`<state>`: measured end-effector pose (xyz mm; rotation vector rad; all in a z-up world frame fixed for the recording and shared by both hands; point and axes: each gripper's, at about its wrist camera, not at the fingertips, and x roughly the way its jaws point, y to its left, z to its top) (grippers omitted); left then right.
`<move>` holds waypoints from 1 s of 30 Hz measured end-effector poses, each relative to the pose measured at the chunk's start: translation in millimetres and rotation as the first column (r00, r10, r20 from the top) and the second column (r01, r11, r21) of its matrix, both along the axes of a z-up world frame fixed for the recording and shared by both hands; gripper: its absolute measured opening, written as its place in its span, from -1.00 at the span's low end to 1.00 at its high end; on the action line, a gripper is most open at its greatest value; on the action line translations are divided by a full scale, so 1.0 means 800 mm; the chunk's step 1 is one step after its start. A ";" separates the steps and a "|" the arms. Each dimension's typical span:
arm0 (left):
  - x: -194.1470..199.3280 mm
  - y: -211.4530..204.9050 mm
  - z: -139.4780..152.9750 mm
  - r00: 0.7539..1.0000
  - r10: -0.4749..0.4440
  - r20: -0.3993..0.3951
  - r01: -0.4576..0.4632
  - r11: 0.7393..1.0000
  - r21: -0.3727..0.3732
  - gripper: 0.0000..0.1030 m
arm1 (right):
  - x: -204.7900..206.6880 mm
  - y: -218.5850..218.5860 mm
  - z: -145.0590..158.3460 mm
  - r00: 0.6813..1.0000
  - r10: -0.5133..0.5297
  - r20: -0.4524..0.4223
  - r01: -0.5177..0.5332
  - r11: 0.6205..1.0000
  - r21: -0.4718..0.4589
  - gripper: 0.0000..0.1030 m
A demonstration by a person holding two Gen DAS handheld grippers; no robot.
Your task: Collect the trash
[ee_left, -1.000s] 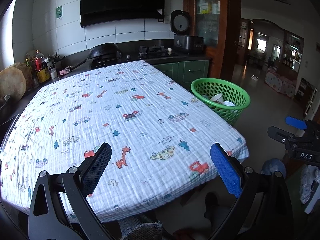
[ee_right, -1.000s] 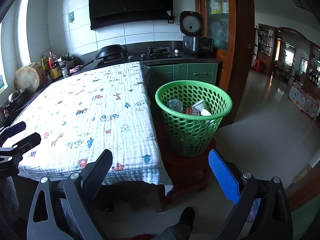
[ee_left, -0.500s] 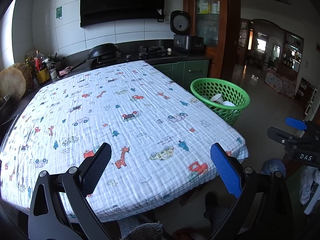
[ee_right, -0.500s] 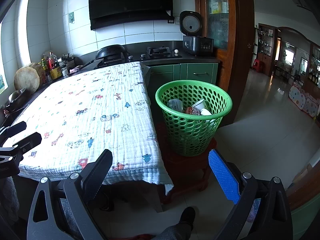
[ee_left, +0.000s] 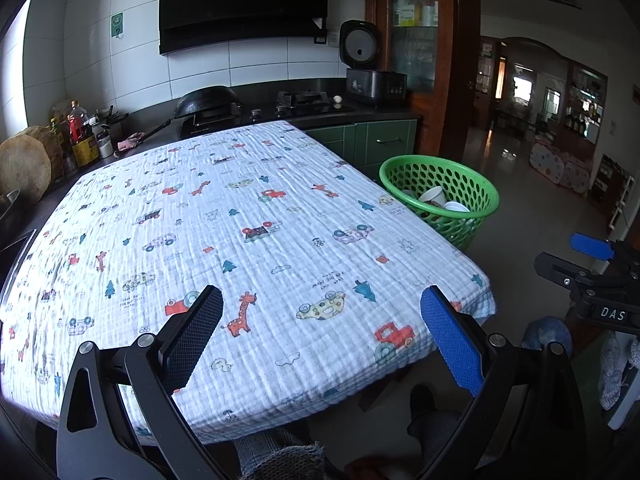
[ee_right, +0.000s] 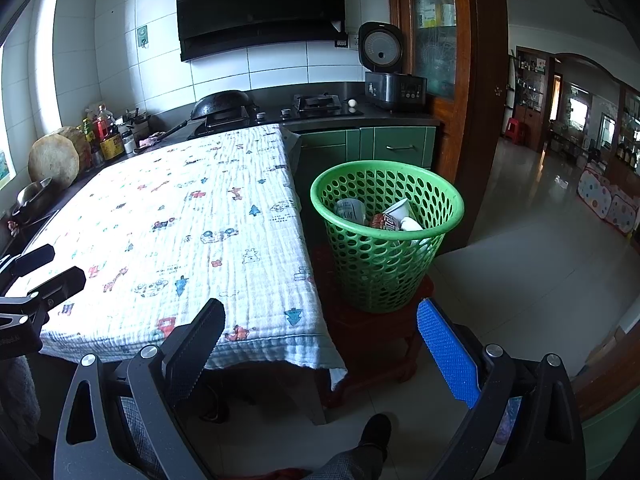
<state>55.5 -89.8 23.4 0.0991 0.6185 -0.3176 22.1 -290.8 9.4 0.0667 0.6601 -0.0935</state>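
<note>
A green perforated basket [ee_right: 400,272] stands on a low red stool [ee_right: 372,332] right of the table; it also shows in the left wrist view [ee_left: 472,184]. Inside it lie paper cups [ee_right: 398,210] and a wrapper [ee_right: 382,222]. The table carries a white cloth with cartoon prints [ee_left: 240,220], and I see no trash on it. My left gripper [ee_left: 320,320] is open and empty over the table's near edge. My right gripper [ee_right: 320,332] is open and empty, held near the table's corner, well short of the basket.
A dark counter [ee_left: 280,116] with a wok [ee_left: 206,100], stove and rice cooker [ee_left: 360,64] runs behind the table. Bottles [ee_left: 80,136] and a round board stand at the left. Tiled floor [ee_right: 520,264] opens to the right. A person's foot [ee_right: 374,432] is below.
</note>
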 end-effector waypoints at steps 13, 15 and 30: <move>0.001 -0.002 -0.001 1.000 0.001 -0.001 -0.001 1.000 0.002 0.90 | 0.000 -0.001 0.000 1.000 -0.001 0.000 0.001 1.000 0.002 0.82; 0.000 -0.002 -0.002 1.000 0.001 0.001 -0.001 1.000 0.004 0.90 | 0.000 -0.001 0.000 1.000 0.000 0.001 0.000 1.000 0.002 0.82; 0.001 -0.004 -0.003 1.000 0.001 0.001 -0.001 1.000 0.005 0.90 | 0.000 -0.001 0.000 1.000 -0.001 -0.002 0.001 1.000 0.005 0.82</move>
